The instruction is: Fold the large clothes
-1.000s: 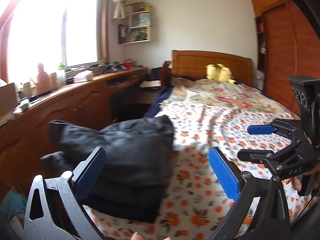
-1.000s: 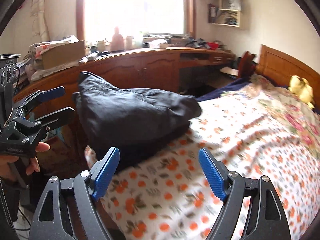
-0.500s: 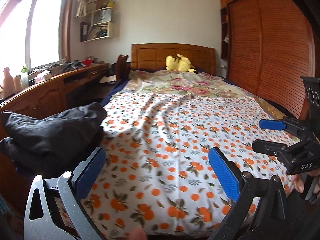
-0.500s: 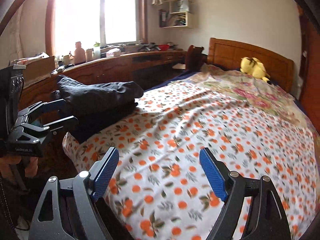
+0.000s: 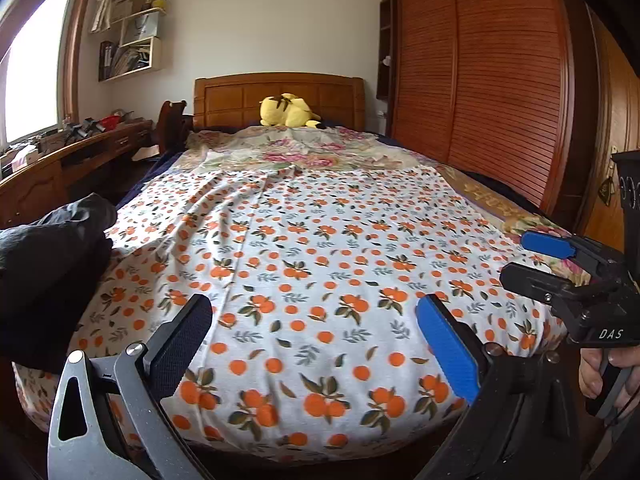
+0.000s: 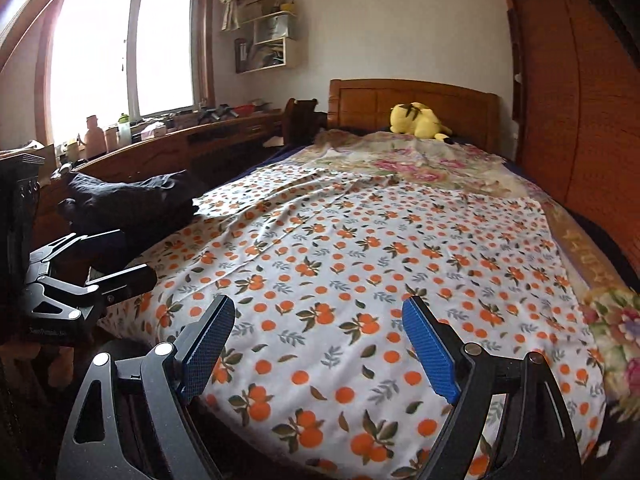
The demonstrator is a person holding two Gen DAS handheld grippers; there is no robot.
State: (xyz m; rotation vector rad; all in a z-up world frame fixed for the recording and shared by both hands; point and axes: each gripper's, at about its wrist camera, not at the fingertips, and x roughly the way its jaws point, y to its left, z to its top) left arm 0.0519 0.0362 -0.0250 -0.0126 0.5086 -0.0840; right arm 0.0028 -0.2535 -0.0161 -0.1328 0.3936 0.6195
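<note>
A folded dark garment (image 5: 48,272) lies in a stack on the bed's front left corner; it also shows in the right wrist view (image 6: 132,200). My left gripper (image 5: 312,344) is open and empty, held over the foot of the bed, right of the garment. My right gripper (image 6: 316,344) is open and empty over the foot of the bed too. Each gripper shows in the other's view, the right one (image 5: 560,264) at the right edge and the left one (image 6: 96,256) at the left edge, both with jaws apart.
The bed carries an orange-print sheet (image 5: 320,248) and a floral quilt (image 5: 312,152) further back. A yellow plush toy (image 5: 288,112) sits by the wooden headboard. A cluttered wooden desk (image 6: 180,140) runs under the window at left. A slatted wardrobe (image 5: 480,80) stands at right.
Both grippers have swung right, away from the dark garment, and now face along the bed toward the headboard. The garment has shifted to the left edge of both views. Both stay open.
</note>
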